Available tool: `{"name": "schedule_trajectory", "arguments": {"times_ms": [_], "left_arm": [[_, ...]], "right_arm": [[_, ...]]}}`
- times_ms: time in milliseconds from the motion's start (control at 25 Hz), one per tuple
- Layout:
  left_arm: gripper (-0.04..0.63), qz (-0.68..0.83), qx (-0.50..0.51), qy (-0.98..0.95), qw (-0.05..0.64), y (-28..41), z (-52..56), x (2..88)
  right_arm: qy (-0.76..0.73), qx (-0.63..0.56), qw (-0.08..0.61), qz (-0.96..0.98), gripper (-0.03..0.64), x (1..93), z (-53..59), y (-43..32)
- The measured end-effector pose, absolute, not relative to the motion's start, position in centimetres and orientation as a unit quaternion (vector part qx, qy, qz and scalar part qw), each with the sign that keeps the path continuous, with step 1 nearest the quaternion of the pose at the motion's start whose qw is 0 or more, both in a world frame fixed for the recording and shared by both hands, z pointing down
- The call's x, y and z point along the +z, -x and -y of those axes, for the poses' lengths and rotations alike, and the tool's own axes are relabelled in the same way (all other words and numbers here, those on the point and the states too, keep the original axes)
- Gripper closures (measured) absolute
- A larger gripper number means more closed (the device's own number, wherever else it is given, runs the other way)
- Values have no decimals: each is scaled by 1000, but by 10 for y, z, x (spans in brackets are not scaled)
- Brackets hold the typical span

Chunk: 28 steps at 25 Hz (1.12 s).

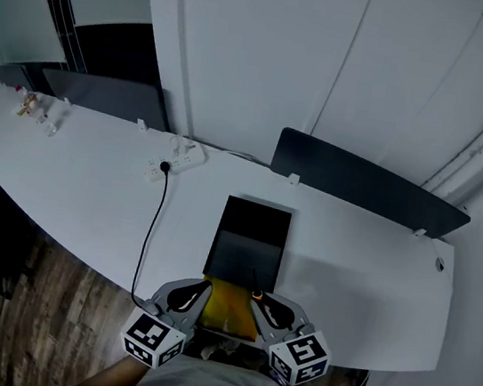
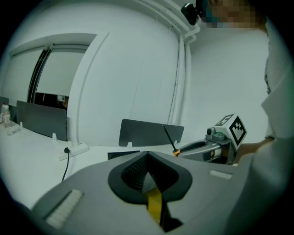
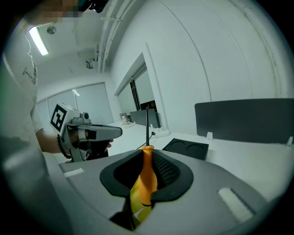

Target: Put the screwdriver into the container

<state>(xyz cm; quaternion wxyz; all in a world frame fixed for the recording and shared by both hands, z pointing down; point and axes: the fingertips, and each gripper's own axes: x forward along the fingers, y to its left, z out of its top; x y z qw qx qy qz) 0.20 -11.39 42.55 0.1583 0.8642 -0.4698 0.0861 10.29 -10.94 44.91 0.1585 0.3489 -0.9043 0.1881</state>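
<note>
An orange-handled screwdriver point(image 3: 146, 176) stands between the jaws of my right gripper point(image 3: 148, 156), which is shut on the handle; its thin dark shaft points up and away. In the head view the screwdriver point(image 1: 255, 292) sits at the tip of the right gripper point(image 1: 276, 313), just short of the black container point(image 1: 251, 234). A yellow flat thing point(image 1: 229, 308) lies between the two grippers at the table's front edge. My left gripper point(image 2: 147, 158) has its jaws together; yellow shows through their slit, and I cannot tell whether they pinch it. From the left gripper view the screwdriver point(image 2: 170, 139) rises from the right gripper point(image 2: 197, 148).
A white power strip point(image 1: 177, 160) with a black cord point(image 1: 151, 228) lies left of the container. Dark upright panels point(image 1: 369, 184) stand along the table's back edge. Small bottles point(image 1: 30, 104) sit far left. Wooden floor point(image 1: 44, 311) shows past the table's curved front edge.
</note>
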Motion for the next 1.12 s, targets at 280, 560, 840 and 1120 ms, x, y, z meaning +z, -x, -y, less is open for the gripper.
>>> {"name": "schedule_trajectory", "arguments": {"times_ms": [280,560,840,1120], "left_arm": [[594,454,90,-871,163,6,120,429],[594,444,91,-874,176,9,120,439],[594,440,91,-872,193,16,122,455],[594,442,98,-867,206,22,122,471]], "right_arm": [[-364,204,177,891,532,465,110,-99],[-368,202,198,886,532,474,109,-93],[-364,202,226,881,532,487,107,-85],[-355,208,252,876,532,510,105,-80]]}}
